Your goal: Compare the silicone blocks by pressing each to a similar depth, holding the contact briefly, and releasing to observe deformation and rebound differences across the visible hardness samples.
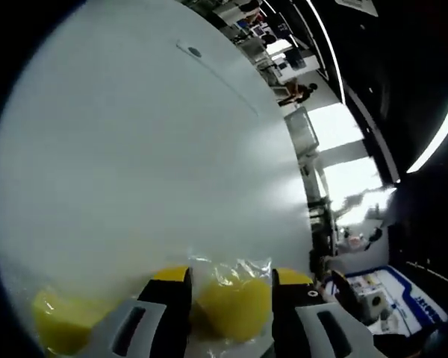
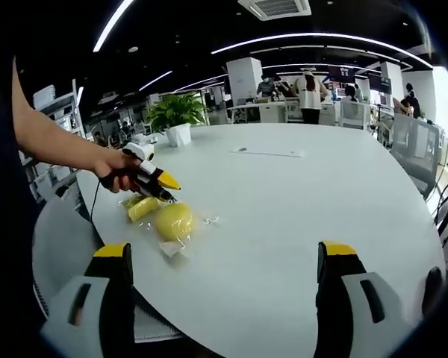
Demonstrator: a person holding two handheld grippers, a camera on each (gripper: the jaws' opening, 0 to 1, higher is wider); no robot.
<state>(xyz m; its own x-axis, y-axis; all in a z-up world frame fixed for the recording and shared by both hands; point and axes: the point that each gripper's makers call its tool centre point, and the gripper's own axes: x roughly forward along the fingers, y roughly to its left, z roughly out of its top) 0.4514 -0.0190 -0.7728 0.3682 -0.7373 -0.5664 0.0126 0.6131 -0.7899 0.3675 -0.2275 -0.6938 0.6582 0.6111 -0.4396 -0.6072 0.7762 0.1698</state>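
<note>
Tabletop [image 2: 299, 201] is lying broad, white and bare beyond the two bagged yellow silicone blocks, which I am seeing near its rounded near-left edge: a round block [image 2: 174, 221] and a longer block [image 2: 142, 208] just beside it. In the right gripper view my left gripper [image 2: 166, 191] is reaching in over the longer block, gripped by a hand [image 2: 116, 170] on an outstretched arm, while the right gripper [image 2: 225, 280] is hovering back with jaws spread wide. In the left gripper view the jaws are standing either side of the round block; I cannot tell whether they are pinching it.
</note>
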